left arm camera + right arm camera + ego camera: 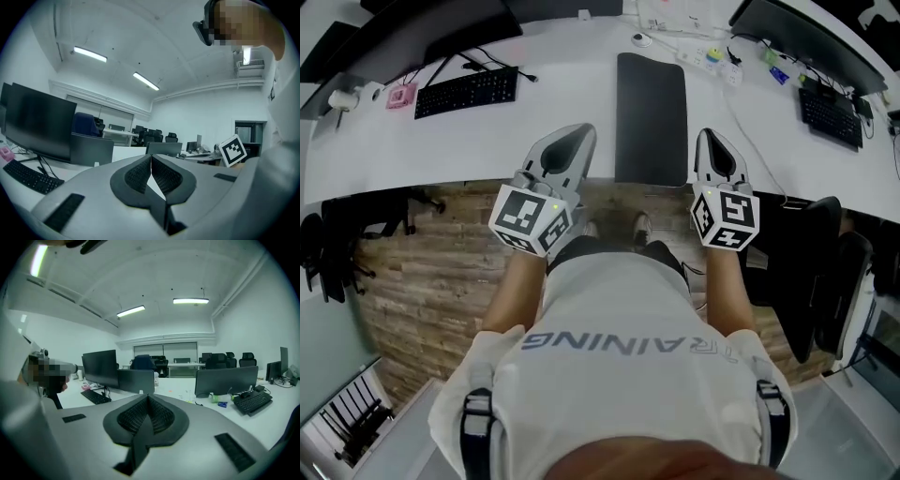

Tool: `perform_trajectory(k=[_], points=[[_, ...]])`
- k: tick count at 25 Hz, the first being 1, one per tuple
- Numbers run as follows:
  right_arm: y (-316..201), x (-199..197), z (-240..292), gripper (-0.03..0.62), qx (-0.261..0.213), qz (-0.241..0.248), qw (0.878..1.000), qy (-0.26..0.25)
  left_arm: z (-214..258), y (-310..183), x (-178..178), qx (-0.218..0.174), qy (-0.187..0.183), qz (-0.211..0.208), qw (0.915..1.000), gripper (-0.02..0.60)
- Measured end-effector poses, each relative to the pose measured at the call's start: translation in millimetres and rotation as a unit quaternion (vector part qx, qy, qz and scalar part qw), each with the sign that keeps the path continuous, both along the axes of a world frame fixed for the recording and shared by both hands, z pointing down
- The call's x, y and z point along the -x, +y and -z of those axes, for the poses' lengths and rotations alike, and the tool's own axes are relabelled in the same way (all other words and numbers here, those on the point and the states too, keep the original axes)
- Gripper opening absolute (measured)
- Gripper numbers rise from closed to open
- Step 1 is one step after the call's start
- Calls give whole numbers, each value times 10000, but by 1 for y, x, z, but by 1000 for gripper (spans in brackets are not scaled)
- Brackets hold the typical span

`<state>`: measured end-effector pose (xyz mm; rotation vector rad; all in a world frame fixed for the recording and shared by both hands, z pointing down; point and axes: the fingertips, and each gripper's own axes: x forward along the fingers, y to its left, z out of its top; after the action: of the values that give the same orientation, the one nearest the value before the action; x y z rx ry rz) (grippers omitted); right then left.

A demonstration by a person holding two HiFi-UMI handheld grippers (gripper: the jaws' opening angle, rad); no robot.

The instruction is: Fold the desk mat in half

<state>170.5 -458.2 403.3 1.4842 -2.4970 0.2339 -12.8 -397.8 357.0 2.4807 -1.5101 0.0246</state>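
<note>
Desk mat [651,117] lies flat on the white desk [553,141], dark and long, right in front of the person. Left gripper [569,142] is up near the mat's close left corner. Right gripper [713,148] is just beside the close right corner. Neither one touches the mat. Both grippers have their jaws squeezed together and hold nothing. A black keyboard [467,91] sits off to the left
</note>
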Motion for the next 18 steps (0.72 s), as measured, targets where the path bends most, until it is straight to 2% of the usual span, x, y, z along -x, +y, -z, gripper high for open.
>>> perform_trajectory(k=[9,18], points=[[11,38,62,23,-557,696,9957,-236,32,28,43,-388,-95,822,9958,31],[25,52,77,23,-660,1094,9913,-311,52,51,49,-608,-50,1072,9924,31]])
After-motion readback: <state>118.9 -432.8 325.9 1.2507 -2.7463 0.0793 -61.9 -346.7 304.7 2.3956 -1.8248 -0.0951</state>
